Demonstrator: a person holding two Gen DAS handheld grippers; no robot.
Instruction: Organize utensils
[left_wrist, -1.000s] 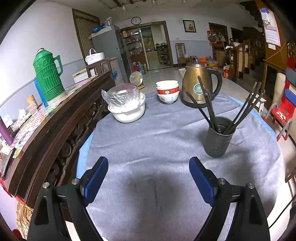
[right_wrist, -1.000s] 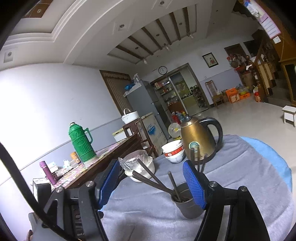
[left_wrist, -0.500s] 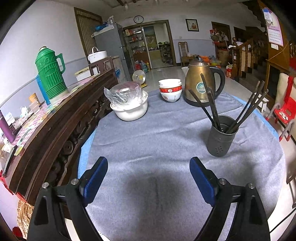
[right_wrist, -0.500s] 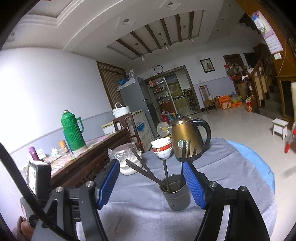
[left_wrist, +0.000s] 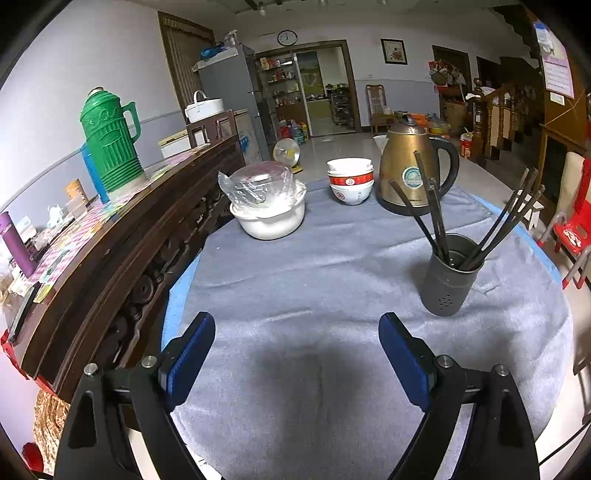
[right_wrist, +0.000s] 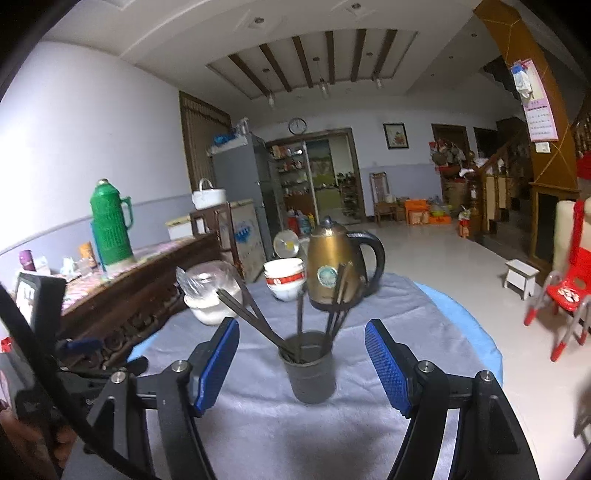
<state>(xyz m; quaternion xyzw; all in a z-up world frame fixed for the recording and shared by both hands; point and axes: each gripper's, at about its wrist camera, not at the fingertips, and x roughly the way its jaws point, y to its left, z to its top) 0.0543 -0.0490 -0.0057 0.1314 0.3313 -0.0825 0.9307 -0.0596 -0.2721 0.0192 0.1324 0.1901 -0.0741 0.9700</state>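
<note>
A dark grey utensil holder (left_wrist: 450, 274) stands on the grey tablecloth at the right, with several dark chopsticks (left_wrist: 436, 212) fanning out of it. In the right wrist view the holder (right_wrist: 310, 367) sits straight ahead, seen between the fingers, chopsticks (right_wrist: 255, 319) leaning left and right. My left gripper (left_wrist: 297, 354) is open and empty over bare cloth, left of and nearer than the holder. My right gripper (right_wrist: 302, 365) is open and empty, just short of the holder.
A gold kettle (left_wrist: 410, 170), stacked red-and-white bowls (left_wrist: 350, 181) and a white bowl with a plastic-wrapped lid (left_wrist: 267, 206) stand at the table's far side. A dark wooden sideboard (left_wrist: 110, 251) with a green thermos (left_wrist: 110, 144) runs along the left. A red chair (left_wrist: 574, 229) is on the right.
The right gripper has swung right and tilted down, so the holder now sits centred between its fingers. The left gripper has drifted slightly; the view shifted a little.
</note>
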